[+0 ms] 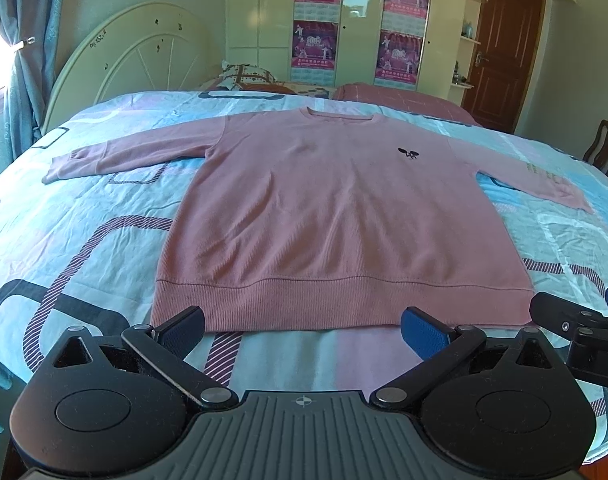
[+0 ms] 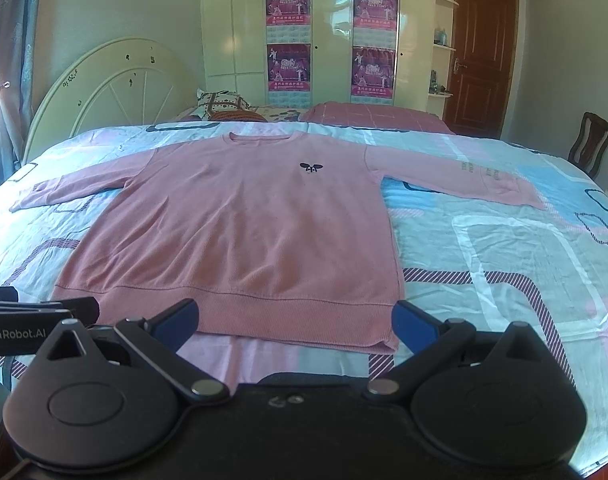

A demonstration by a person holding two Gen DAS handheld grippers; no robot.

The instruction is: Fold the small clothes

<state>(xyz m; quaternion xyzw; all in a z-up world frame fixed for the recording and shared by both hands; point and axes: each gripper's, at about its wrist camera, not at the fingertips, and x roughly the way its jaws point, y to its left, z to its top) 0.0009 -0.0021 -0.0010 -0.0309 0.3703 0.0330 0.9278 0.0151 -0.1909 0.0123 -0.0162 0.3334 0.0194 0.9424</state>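
On the bed (image 1: 84, 208), a pink sweater (image 1: 335, 216) lay flat, sleeves spread. Near its hem, the left tool (image 1: 302, 330) and right tool (image 2: 294, 318) both gaped wide, holding nothing.

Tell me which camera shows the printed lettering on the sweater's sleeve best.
The right wrist view. There the lettering on the pink sweater sits nearer the middle of the picture, with the whole sleeve laid out. In the left wrist view the same lettering is pushed toward the fisheye edge and looks washed out. It is unreadable in both.
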